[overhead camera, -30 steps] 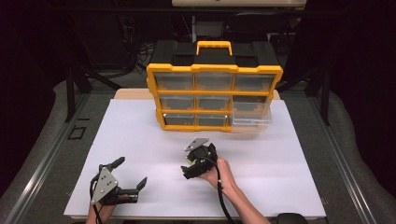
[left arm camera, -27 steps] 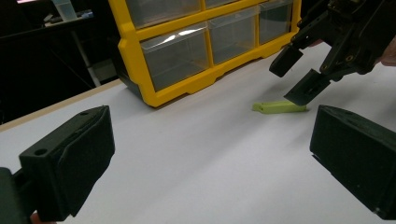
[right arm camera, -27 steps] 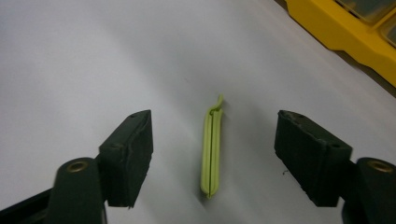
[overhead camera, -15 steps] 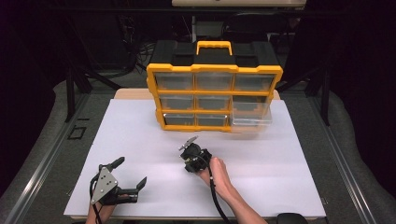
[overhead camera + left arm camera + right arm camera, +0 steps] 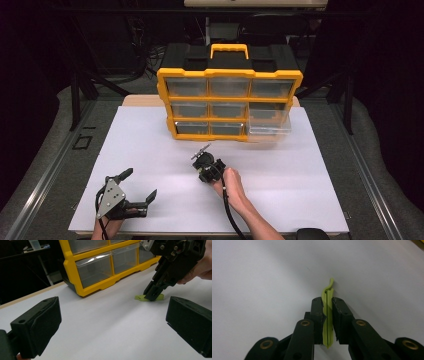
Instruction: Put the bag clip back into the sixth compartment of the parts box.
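**Right fingers clamp a green strip on the bench**

At the left, the left gripper rests low on the white sheet covering the bench, its black fingers spread wide apart with nothing between them. It looks to be waiting.

Toward the middle, the right gripper points down at the sheet. Its fingers have just been closing and now stand together, clamped on a thin, limp yellow-green plastic strip that lies on the sheet, in front of the cabinet and apart from it. The strip's curled end pokes out past the fingertips.

Behind, to the right, stands a yellow-framed plastic drawer cabinet with clear drawers; its lower right clear drawer is pulled out.

The step in hand appears to be the pick-up, with the grasp made and the lift not yet done. The next move likely calls for raising the strip clear without letting it slip, then carrying it toward the open drawer.
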Motion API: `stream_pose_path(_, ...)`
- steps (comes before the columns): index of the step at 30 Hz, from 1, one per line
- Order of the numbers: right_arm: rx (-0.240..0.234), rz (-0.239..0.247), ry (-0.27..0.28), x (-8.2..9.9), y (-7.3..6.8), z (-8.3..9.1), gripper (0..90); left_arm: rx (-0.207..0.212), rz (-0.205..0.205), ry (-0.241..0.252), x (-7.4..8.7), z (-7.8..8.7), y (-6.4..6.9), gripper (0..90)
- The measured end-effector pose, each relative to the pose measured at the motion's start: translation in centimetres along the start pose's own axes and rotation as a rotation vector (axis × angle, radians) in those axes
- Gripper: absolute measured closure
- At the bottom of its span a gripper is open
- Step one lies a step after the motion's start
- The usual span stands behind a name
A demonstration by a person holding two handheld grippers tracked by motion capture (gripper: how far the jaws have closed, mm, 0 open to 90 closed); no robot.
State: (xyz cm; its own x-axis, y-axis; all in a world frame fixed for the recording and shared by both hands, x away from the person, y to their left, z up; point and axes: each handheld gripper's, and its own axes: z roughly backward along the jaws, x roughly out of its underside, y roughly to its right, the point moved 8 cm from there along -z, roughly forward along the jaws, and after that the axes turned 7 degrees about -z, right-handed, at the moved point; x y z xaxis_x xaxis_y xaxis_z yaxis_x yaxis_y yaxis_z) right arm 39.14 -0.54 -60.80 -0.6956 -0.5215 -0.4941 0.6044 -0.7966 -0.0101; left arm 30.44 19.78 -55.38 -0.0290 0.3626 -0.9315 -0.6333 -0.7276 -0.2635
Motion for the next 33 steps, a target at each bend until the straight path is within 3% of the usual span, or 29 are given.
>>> stream_pose_path(8,-0.019,-0.011,-0.008,-0.1,0.1,0.4,80.2,0.0,0.0,0.0,0.0,0.0,0.0,0.0)
stream_pose_path(21,-0.053,0.02,-0.049,0.0,0.7,2.0,80.2,-0.001,0.001,0.003,0.0,0.0,0.0,0.0)
stream_pose_path(33,-0.062,0.022,-0.053,1.0,2.1,3.3,80.1,-0.001,-0.006,0.001,-0.1,0.0,0.0,0.0)
